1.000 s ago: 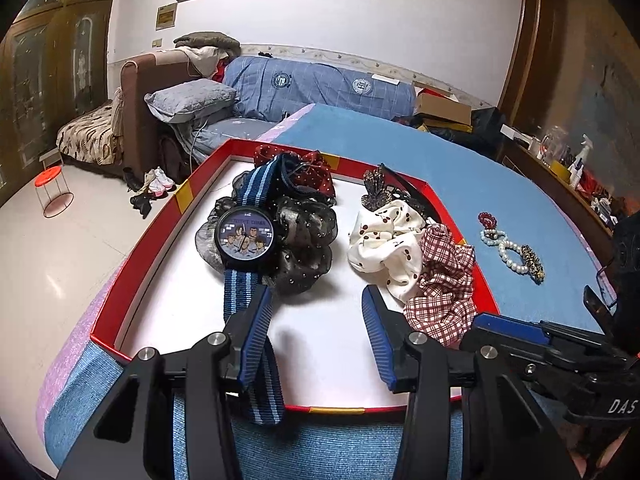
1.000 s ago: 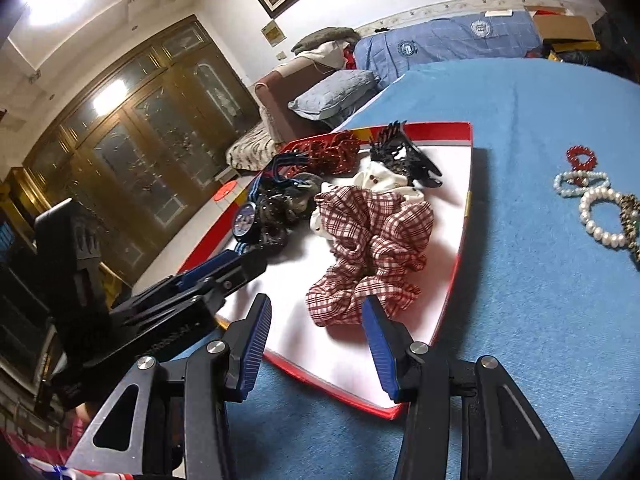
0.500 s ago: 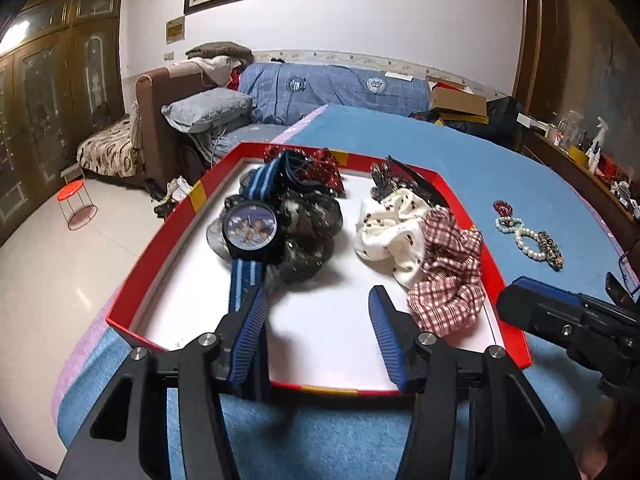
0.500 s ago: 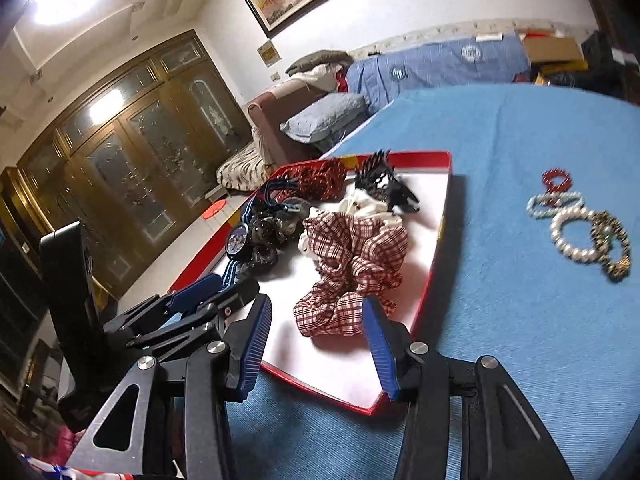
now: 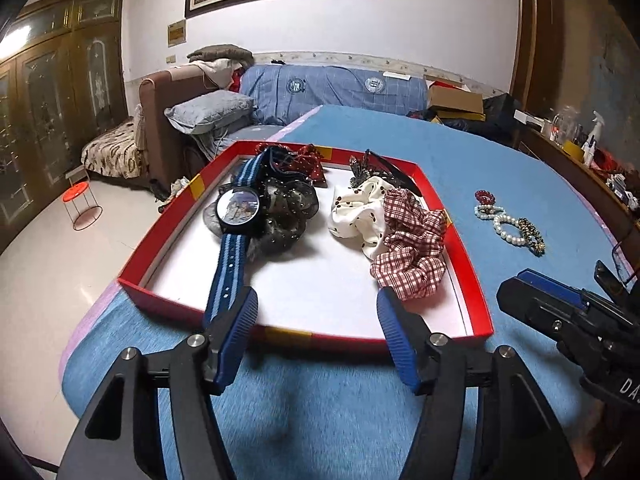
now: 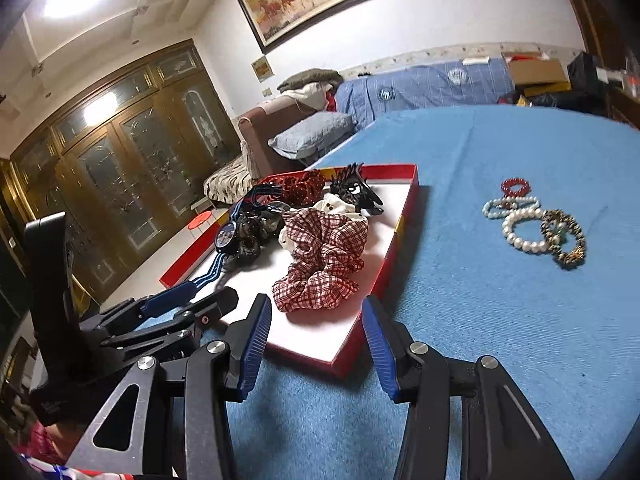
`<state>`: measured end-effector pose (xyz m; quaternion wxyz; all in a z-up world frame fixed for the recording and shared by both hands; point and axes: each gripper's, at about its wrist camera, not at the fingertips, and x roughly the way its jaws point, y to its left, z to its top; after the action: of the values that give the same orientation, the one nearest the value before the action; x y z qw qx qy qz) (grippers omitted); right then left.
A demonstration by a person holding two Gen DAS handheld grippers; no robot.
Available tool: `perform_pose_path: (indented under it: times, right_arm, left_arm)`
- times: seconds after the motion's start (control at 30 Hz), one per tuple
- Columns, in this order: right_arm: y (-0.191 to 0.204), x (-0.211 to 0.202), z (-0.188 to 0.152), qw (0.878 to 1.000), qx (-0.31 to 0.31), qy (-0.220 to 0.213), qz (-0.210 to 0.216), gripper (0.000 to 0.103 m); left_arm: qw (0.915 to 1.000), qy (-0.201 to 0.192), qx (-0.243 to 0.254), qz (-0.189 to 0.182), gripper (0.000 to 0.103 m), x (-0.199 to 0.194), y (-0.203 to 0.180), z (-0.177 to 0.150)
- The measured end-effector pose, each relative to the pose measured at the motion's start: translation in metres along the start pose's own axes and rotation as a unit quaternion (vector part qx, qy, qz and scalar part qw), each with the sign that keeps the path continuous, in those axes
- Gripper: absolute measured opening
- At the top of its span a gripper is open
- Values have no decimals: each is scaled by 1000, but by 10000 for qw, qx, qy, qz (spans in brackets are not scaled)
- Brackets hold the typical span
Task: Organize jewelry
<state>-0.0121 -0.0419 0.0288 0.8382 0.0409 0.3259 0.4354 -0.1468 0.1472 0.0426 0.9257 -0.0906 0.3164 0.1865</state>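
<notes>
A fuzzy blue cloth (image 5: 460, 152) covers the table, bearing a smooth cardboard tray (image 5: 168, 236), cloth scrunchies (image 5: 408, 240) and glossy pearl bracelets (image 6: 520, 232).

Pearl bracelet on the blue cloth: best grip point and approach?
Pinch the pearl bracelet from above across its near arc, the free side; its far and right sides touch the small pearl loop and the leopard bracelet. It lies flat.

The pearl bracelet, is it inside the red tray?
No, the pearl bracelet lies on the blue tablecloth, apart from the red tray.
</notes>
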Motion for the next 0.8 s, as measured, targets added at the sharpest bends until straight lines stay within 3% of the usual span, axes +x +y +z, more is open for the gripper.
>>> perform_pose_path:
  times: [0.1,0.27,0.5,0.57,0.7,0.8]
  right_arm:
    - [5,-8,-5,9998,-151,-118,-85,52]
    - [13,-16,-16,9993,-236,-149,-248,52]
    - [17,-36,-28,9990,35,-110,-437,58]
    - [21,-47,-27,9984,65,-222,-525,66]
    - [29,-72,-27,9964,144,-502,-670,76]
    - [35,-84,-28,9950,91,-596,-794,78]
  left_arm:
    - [9999,-110,0,99,65,-10,0,-2]
    - [9995,-219,-52,241,81,-26,4,-10]
    - [9970,-440,-80,637,96,-51,1,-14]
    - [9953,-578,3,782,102,-60,-2,-15]
    - [9914,-877,23,976,103,-83,-2,-15]
    - [9953,-753,-1,608,103,-93,4,-12]
